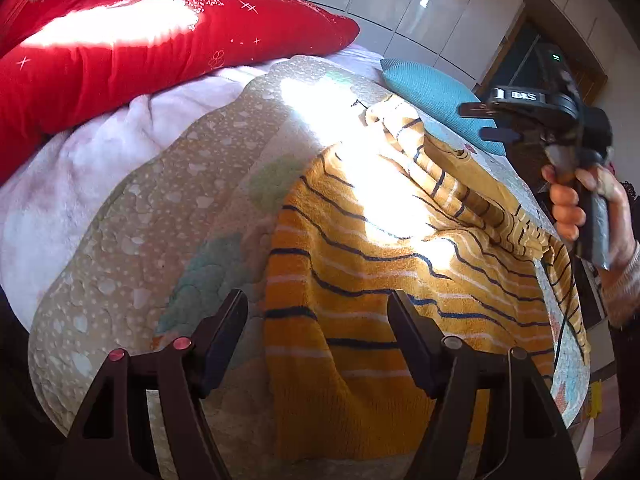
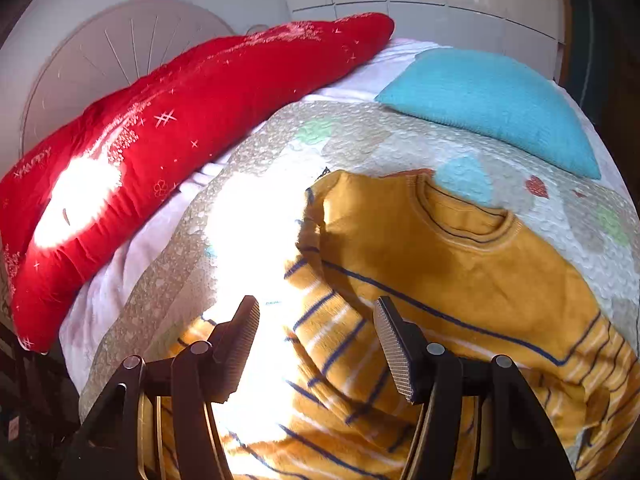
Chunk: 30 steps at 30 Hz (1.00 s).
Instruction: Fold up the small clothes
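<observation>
A small mustard-yellow sweater [image 1: 360, 280] with navy and white stripes lies spread on a patterned quilt [image 1: 160, 216]. My left gripper [image 1: 318, 304] is open and empty above the sweater's lower left edge. In the left wrist view the right gripper [image 1: 476, 122] is held in a hand above the sweater's far right side. In the right wrist view the sweater [image 2: 460, 288] lies collar up, one sleeve folded across the body. My right gripper [image 2: 316, 312] is open and empty above that folded sleeve.
A long red pillow [image 2: 180, 120] lies along the far left of the bed on a white blanket [image 1: 80, 184]. A teal knitted cushion [image 2: 496, 100] sits at the far right. White cabinets [image 1: 400, 4] stand behind. Bright sunlight washes out part of the quilt.
</observation>
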Each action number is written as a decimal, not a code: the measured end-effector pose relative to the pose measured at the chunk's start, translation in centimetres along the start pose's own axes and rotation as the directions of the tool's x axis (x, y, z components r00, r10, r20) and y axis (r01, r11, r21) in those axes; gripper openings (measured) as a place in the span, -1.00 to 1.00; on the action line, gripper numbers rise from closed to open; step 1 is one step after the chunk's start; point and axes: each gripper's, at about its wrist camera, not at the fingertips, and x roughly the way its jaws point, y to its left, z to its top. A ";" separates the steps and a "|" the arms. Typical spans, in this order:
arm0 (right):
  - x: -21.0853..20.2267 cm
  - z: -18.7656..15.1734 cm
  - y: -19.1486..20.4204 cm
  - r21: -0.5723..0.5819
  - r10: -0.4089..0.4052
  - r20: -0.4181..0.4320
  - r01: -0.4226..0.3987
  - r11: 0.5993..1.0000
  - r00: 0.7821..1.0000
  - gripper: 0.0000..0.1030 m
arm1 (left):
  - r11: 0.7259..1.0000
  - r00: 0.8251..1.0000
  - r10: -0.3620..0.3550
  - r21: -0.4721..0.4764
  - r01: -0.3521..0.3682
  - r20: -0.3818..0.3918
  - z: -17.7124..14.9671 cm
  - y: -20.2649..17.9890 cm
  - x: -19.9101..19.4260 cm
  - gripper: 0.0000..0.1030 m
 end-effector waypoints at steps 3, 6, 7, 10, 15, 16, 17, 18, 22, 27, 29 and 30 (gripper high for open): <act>4.8 1.5 0.8 -0.044 -0.058 -0.073 0.055 0.998 0.996 0.24 | 1.000 1.000 0.019 0.002 -0.019 0.018 0.4 1.0 -0.3 0.44; 7.8 2.3 0.5 -0.035 -0.017 -0.160 0.012 0.999 0.987 -0.85 | 0.999 0.999 0.035 -0.021 -0.035 0.016 0.9 2.6 0.0 0.45; 8.1 2.7 0.2 -0.024 -0.007 -0.175 0.003 1.000 0.985 -0.86 | 0.999 0.999 0.037 -0.031 -0.036 0.010 1.0 3.1 0.2 0.45; 8.3 4.8 0.0 -0.065 -0.114 -0.117 0.107 0.992 0.986 -0.87 | 0.998 1.000 0.031 -0.054 -0.031 0.001 1.4 4.5 0.4 0.45; 11.1 9.1 -2.7 -0.059 -0.358 -0.069 0.354 0.933 0.931 -0.87 | 0.997 1.000 0.011 -0.071 -0.012 -0.006 2.0 5.4 1.2 0.46; 12.1 9.4 -3.3 -0.059 -0.396 -0.082 0.392 0.918 0.915 -0.86 | 0.997 1.000 0.001 -0.075 -0.003 -0.014 2.0 5.3 1.6 0.46; 13.3 9.5 -3.7 -0.062 -0.430 -0.108 0.426 0.903 0.896 -0.85 | 0.997 1.000 -0.006 -0.073 0.005 -0.019 2.0 5.2 1.8 0.45; 14.1 9.4 -4.0 -0.069 -0.446 -0.131 0.441 0.895 0.885 -0.81 | 0.998 1.000 -0.008 -0.065 0.007 -0.021 1.9 4.8 1.9 0.45; 12.0 8.3 -3.2 -0.065 -0.421 -0.078 0.417 0.907 0.904 -0.33 | 0.999 0.998 -0.045 -0.021 0.044 -0.033 1.5 3.2 2.2 0.46; 3.6 3.3 -2.3 -0.041 -0.270 -0.015 0.269 0.962 0.963 0.22 | 0.997 0.995 -0.076 0.026 0.078 -0.060 0.6 1.4 3.1 0.46; 1.1 -0.7 -2.3 -0.053 -0.205 -0.064 0.202 0.978 0.977 0.23 | 0.996 0.996 -0.067 0.047 0.070 -0.055 0.3 0.7 3.6 0.45; 0.2 -3.2 -2.2 -0.055 -0.169 -0.100 0.164 0.985 0.981 0.23 | 0.997 0.997 -0.052 0.057 0.055 -0.053 0.3 0.4 3.8 0.38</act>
